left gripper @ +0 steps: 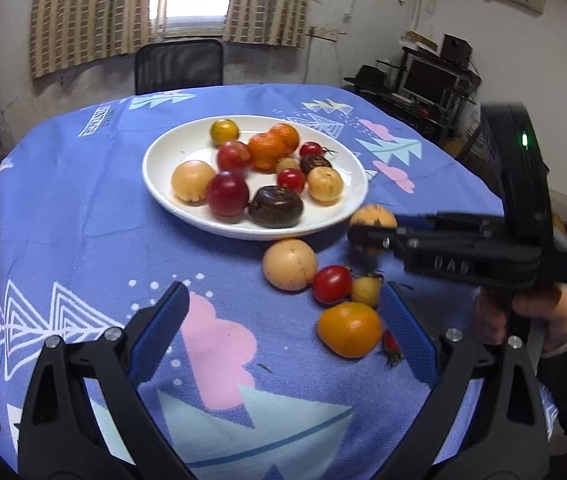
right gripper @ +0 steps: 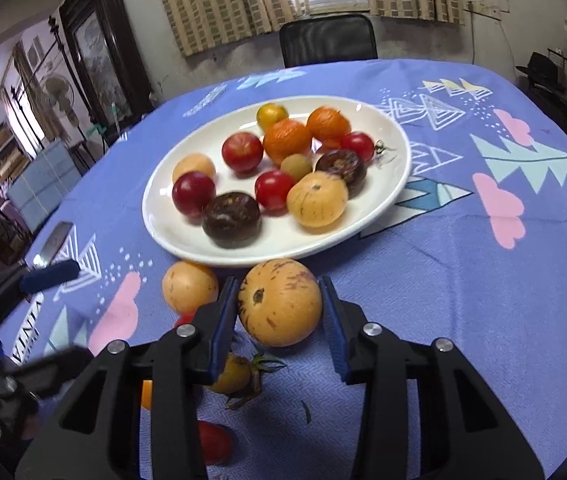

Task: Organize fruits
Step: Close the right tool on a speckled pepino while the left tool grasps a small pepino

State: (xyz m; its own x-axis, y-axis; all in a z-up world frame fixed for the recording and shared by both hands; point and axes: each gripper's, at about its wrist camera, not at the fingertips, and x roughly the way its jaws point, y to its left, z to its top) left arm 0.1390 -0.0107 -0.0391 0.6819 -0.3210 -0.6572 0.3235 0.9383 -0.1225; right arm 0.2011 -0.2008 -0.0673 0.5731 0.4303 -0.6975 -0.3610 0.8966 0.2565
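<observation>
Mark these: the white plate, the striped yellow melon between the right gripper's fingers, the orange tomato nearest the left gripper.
white plate (right gripper: 363, 228): right wrist view, bare front rim.
striped yellow melon (right gripper: 280, 302): right wrist view, centre.
orange tomato (left gripper: 349, 329): left wrist view, centre.

A table (left gripper: 63, 200) draped in a blue patterned tablecloth (right gripper: 463, 280) is seen; a white plate (left gripper: 163, 160) is set centrally, loose fruits (left gripper: 289, 264) scattered at five o'clock.
</observation>
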